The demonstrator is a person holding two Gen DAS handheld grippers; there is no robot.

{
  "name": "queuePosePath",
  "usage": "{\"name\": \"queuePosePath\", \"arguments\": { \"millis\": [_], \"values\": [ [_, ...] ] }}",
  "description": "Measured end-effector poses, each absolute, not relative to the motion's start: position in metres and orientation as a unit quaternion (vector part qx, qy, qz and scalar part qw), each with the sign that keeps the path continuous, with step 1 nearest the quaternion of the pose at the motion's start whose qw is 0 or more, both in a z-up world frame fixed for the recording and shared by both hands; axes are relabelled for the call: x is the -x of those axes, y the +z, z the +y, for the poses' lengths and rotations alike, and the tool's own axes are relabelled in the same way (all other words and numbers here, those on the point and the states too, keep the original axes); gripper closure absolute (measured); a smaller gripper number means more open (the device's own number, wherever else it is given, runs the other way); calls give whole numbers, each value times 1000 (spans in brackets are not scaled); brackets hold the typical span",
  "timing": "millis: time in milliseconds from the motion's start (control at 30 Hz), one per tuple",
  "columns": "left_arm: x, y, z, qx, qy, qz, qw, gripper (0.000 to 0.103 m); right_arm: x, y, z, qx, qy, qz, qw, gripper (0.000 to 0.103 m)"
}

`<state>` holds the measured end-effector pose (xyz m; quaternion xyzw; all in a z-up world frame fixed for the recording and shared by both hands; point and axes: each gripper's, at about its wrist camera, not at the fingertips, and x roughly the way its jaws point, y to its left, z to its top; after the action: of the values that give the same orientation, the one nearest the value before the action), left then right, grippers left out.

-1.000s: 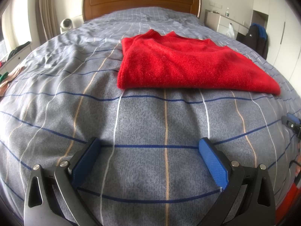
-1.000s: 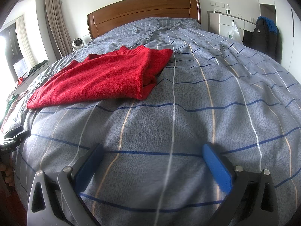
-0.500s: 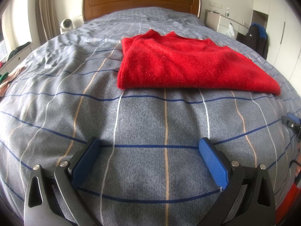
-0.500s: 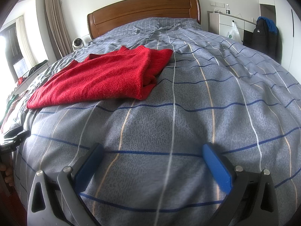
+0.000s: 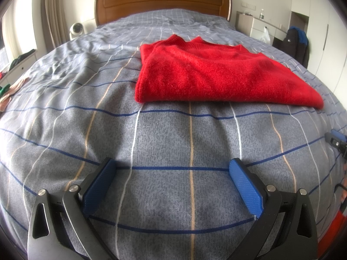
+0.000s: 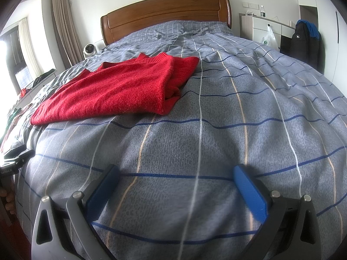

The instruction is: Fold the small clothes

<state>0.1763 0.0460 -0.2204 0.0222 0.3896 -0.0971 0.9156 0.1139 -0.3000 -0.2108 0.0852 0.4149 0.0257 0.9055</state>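
The left hand-held gripper (image 5: 173, 182) hovers low over the bed (image 5: 86, 130) with its blue pads (image 5: 245, 188) spread wide and nothing between them. The right hand-held gripper (image 6: 175, 186) is likewise spread and empty above the grey checked cover. In the left wrist view, the red sweater (image 5: 216, 73) lies folded flat on the bed at 12 to 1 o'clock, well apart from the gripper; in the right wrist view it sits at 10 to 11 o'clock, with loose folds bunched at its right edge. No container shows. Beyond the bed stands a wooden headboard (image 5: 162, 0) at 12 o'clock, a small white fan (image 5: 76, 28) at 10 o'clock, curtains (image 6: 63, 21) on the left, and a white dresser (image 6: 264, 30) with a dark jacket (image 6: 303, 41) at 2 o'clock.
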Motion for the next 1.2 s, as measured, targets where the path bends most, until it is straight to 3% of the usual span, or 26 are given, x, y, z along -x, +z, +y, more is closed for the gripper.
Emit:
{"name": "queuePosePath", "arguments": {
  "millis": [600, 800, 1033, 1167, 1200],
  "values": [
    [-177, -219, 46, -24, -97, 397, 912, 1, -114, -211, -300, -84, 25, 414, 906, 0],
    [-160, -189, 69, 7, -101, 401, 910, 1, -121, -201, -302, -85, 24, 449, 889, 0],
    [-162, -187, 100, 78, -93, 377, 918, 1, -180, -138, -340, -232, 65, 414, 878, 1],
    [-171, -201, 96, 67, -94, 389, 914, 1, -265, -161, -344, -284, 76, 472, 831, 3],
    [-172, -203, 94, 62, -93, 392, 913, 1, -280, -173, -343, -297, 78, 488, 817, 12]
  ]
}}
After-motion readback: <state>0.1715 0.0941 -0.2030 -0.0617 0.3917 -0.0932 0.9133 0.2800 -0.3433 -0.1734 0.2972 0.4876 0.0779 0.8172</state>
